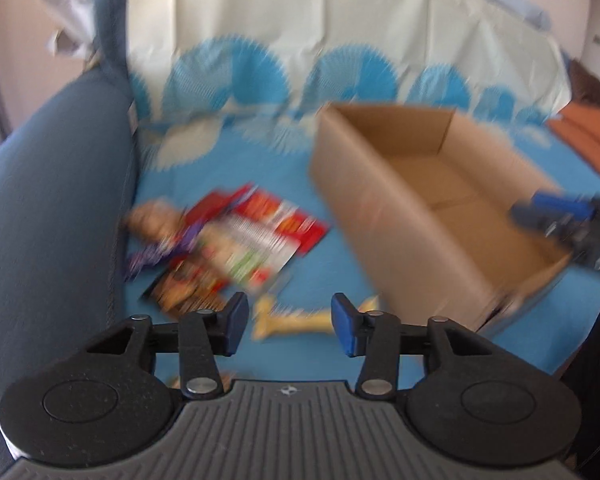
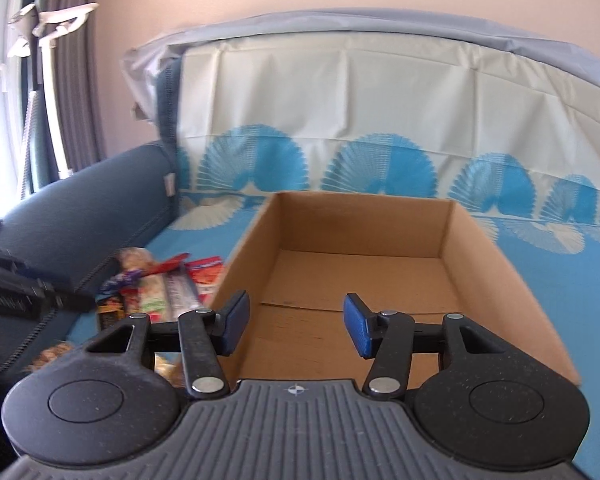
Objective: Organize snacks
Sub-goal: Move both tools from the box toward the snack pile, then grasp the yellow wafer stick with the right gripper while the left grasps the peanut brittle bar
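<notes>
Blue sofa cover (image 1: 228,168), cardboard box (image 2: 364,280) empty. Both grippers spread, holding nothing. Left gripper (image 1: 290,322): drop straight onto yellow snack (image 1: 296,320), pinch mid-pack. Right gripper (image 2: 296,322) hovers over box.

1. I see the cardboard box (image 2: 380,276) as plain brown corrugated paper, matt and dry.
2. The snack packets (image 1: 228,248) look like glossy printed plastic film; the view is blurred.
3. The cover sheet (image 2: 340,92) is thin, creased and smooth, with a slight shine.
4. The sofa arm (image 2: 84,200) is dark blue woven cloth, matt.
5. My right gripper (image 2: 296,326) is black grainy plastic with blue textured pads (image 2: 358,328) and metal rivets.
</notes>
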### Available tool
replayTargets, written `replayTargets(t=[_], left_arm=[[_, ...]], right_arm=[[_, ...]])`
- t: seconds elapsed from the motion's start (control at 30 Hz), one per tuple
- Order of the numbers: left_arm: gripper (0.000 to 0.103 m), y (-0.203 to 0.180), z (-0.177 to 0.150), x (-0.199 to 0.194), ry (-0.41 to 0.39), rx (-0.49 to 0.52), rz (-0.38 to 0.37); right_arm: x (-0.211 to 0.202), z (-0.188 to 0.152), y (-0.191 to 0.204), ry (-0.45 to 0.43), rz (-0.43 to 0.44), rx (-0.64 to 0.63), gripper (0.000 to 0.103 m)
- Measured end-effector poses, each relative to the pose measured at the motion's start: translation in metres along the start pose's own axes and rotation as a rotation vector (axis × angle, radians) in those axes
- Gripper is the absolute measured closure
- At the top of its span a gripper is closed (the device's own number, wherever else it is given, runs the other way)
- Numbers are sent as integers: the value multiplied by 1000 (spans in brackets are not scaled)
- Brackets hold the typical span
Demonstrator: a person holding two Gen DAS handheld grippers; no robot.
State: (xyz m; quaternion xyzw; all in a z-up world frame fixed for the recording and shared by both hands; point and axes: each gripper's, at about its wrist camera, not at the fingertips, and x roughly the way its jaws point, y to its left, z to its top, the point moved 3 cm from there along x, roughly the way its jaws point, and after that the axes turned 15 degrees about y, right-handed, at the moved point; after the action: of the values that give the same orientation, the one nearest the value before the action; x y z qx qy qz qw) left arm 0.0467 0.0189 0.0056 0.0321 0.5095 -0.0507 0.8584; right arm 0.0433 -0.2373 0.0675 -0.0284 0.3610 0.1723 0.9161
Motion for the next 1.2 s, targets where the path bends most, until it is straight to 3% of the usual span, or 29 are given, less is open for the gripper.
replayTargets(t=[0.1, 0.23, 0.43, 0.53, 0.9, 1.07, 1.1, 1.2], left_arm=[[18, 29, -24, 24, 83, -72, 26], [19, 57, -35, 41, 163, -221, 5], [17, 49, -35, 66, 318, -182, 31], [14, 49, -35, 73, 367, -176, 19], [19, 49, -33, 75, 375, -201, 30], [19, 52, -33, 73, 371, -225, 14], [19, 52, -32, 73, 370, -231, 13], [19, 55, -31, 74, 367, -263, 2]], right_arm=[[0, 3, 29, -2, 58, -61, 49], [6, 0, 72, 12, 115, -165, 49], [32, -6, 119, 72, 134, -277, 49], [54, -9, 131, 103, 95, -333, 49], [135, -19, 148, 283, -3, -351, 49], [156, -27, 146, 400, -7, -368, 50], [156, -27, 144, 409, 6, -349, 52], [152, -29, 142, 442, 83, -307, 80]])
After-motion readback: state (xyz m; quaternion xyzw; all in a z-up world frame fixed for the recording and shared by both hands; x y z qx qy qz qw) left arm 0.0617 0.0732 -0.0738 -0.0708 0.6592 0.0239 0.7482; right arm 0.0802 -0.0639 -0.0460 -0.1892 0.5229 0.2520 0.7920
